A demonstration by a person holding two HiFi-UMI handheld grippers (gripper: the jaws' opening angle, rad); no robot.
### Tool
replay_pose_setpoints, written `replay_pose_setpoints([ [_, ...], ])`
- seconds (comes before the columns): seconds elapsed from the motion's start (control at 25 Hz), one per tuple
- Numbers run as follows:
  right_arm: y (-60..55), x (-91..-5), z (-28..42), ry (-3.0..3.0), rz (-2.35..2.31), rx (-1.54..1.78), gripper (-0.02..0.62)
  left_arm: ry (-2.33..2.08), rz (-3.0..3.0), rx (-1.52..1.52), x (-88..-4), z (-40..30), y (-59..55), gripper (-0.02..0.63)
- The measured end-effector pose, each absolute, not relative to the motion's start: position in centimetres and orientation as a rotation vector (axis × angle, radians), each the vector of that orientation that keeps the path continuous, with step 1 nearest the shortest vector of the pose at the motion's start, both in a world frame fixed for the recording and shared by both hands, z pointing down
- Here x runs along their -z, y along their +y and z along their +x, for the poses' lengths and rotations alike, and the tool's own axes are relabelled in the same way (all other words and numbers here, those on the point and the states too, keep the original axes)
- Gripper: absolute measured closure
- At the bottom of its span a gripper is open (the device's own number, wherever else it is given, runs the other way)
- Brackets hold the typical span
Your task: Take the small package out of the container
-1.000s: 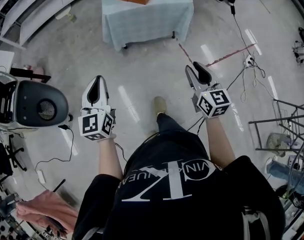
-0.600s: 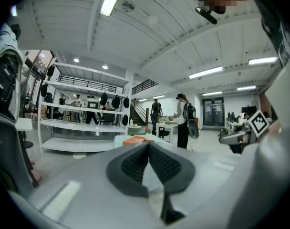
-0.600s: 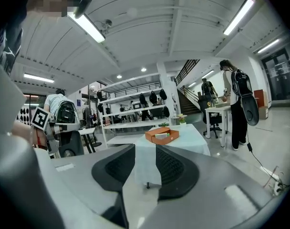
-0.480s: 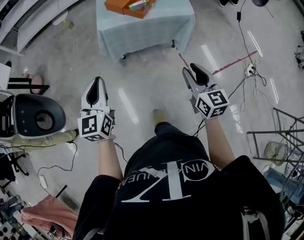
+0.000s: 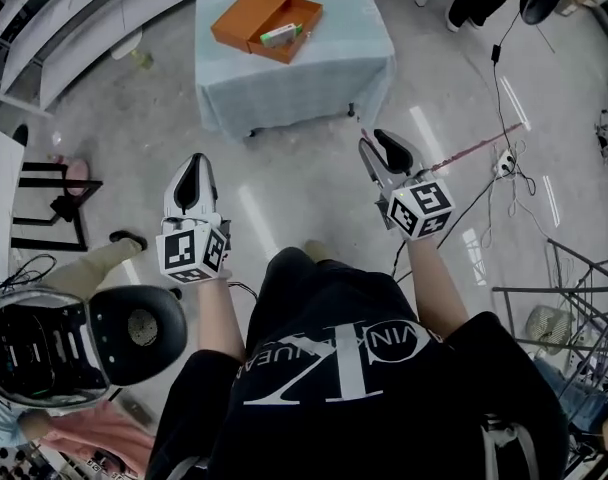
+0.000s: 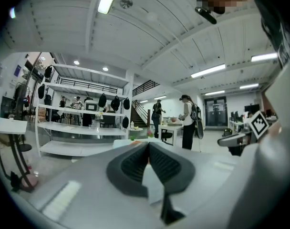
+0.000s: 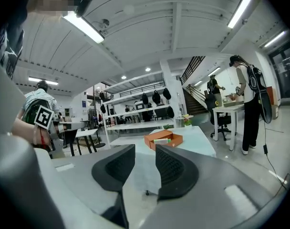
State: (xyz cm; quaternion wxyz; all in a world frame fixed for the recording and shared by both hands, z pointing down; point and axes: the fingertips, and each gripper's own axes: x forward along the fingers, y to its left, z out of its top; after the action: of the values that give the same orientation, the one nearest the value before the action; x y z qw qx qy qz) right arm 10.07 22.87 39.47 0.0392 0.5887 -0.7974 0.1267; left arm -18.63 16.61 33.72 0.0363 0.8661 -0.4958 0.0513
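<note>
Ahead, on the far side of the floor (image 5: 284,183), an open orange box (image 5: 252,16) is sitting on a table (image 5: 314,78) draped in pale blue, and the small package (image 5: 282,35) is lying inside the box, in its right half. Both grippers are hovering above the floor, well short of the table. The left gripper (image 5: 193,168) is pressing its jaws together on nothing. The right gripper (image 5: 382,146) is showing a clear gap between its jaws, with nothing in it.

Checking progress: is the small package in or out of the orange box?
In. The small package lies inside the open orange box on the table.
</note>
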Motion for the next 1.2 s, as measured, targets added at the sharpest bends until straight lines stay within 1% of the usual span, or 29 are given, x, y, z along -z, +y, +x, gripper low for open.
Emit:
replay_pose_setpoints([
  [0.4, 17.9, -41.5, 11.1, -2.452, 1.763, -0.46, 0.462, -1.521, 2.627, -0.22, -35.5, -17.3, 11.9, 0.606],
  [0.8, 7.8, -42.1, 12.2, -2.438, 1.718, -0.473, 0.456, -1.466, 2.639, -0.214, -36.4, -14.2, 1.9, 0.606],
  [1.2, -1.4, -42.7, 11.1, -2.442, 1.6, -0.47, 0.456, -1.456, 2.597, -0.216, -37.7, -13.6, -7.2, 0.606],
])
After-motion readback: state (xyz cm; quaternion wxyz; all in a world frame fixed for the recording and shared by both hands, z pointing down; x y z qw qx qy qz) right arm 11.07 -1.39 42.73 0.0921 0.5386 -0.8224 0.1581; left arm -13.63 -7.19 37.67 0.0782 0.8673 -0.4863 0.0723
